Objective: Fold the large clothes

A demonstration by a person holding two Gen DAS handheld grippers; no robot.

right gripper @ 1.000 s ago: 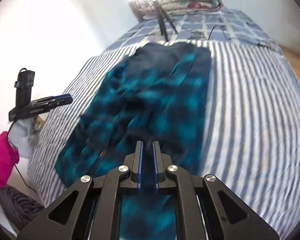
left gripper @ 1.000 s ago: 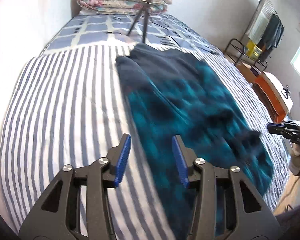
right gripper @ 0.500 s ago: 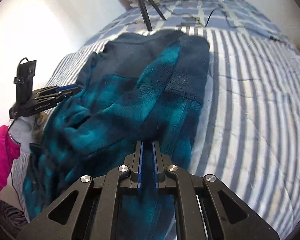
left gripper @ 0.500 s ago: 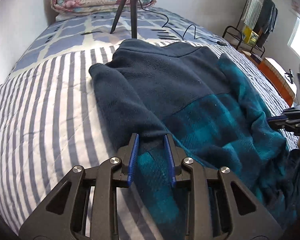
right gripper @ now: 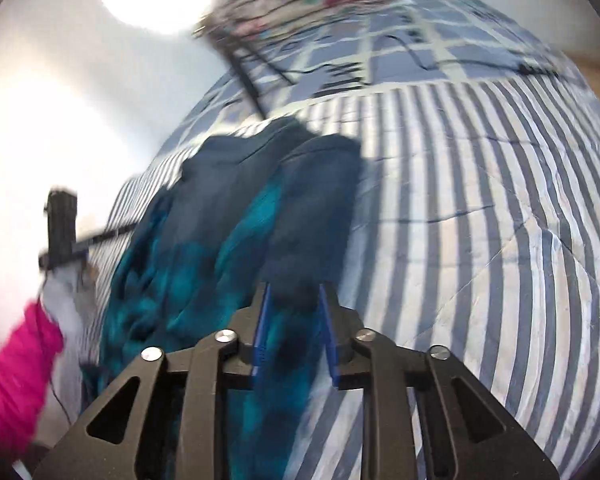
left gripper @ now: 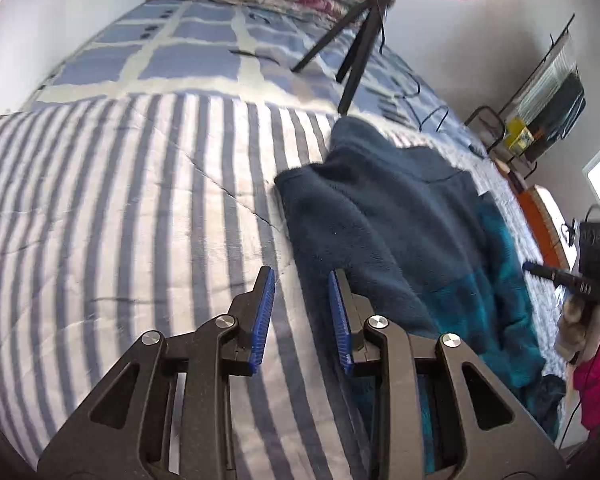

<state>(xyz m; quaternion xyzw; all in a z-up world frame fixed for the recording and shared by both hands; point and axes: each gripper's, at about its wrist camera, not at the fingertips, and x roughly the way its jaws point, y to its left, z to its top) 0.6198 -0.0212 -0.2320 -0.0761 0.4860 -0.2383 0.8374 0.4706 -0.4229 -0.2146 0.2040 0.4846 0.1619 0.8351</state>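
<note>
Left claw [left gripper: 302,312]: black plastic frame with triangular cutouts, silver round screws, blue ribbed pads on both fingers. Right claw [right gripper: 294,330]: same build, black frame, four silver screws, blue pads. Person's sleeve [right gripper: 14,364] bright pink, ribbed knit; a pale grey glove or cuff at its end. Thin black cable by the sleeve.

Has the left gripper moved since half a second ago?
Yes. The left gripper has opened and slid left off the fleece jacket; it is now over the striped bedspread.
</note>
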